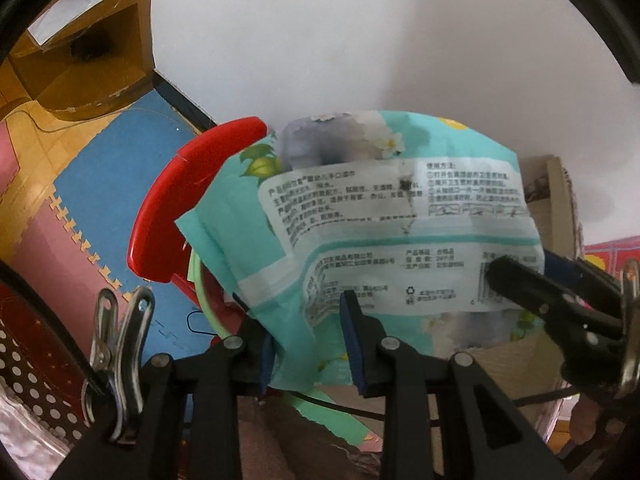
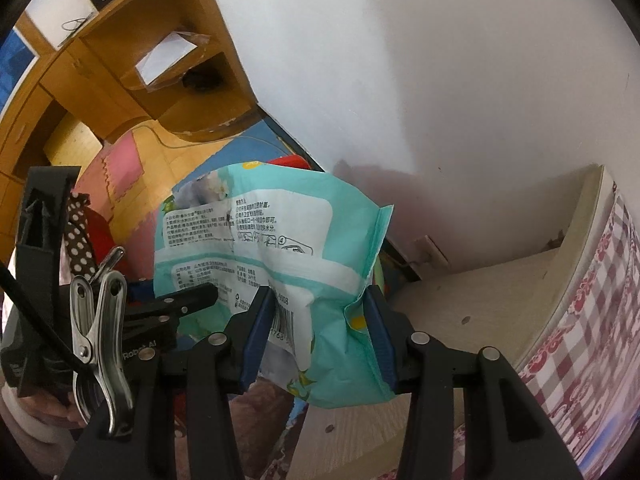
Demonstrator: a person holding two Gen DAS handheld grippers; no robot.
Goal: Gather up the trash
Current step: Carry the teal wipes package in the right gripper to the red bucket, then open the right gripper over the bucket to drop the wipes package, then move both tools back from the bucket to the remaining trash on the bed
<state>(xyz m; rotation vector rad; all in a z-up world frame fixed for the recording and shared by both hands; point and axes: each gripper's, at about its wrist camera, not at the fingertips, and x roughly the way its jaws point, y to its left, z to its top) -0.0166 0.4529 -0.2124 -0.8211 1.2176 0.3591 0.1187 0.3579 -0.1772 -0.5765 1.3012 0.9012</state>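
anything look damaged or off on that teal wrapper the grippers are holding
Yes. The teal wet-wipe wrapper is crumpled and has a dark scorch-like mark with a small tear running down its white label panel. It hangs held between the left gripper and the right gripper.

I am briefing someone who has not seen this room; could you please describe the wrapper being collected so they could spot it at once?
Against the white wall, above the red bin lid, both grippers hold one crumpled mint-green wipes packet. Nothing else nearby carries its white panels of black print.
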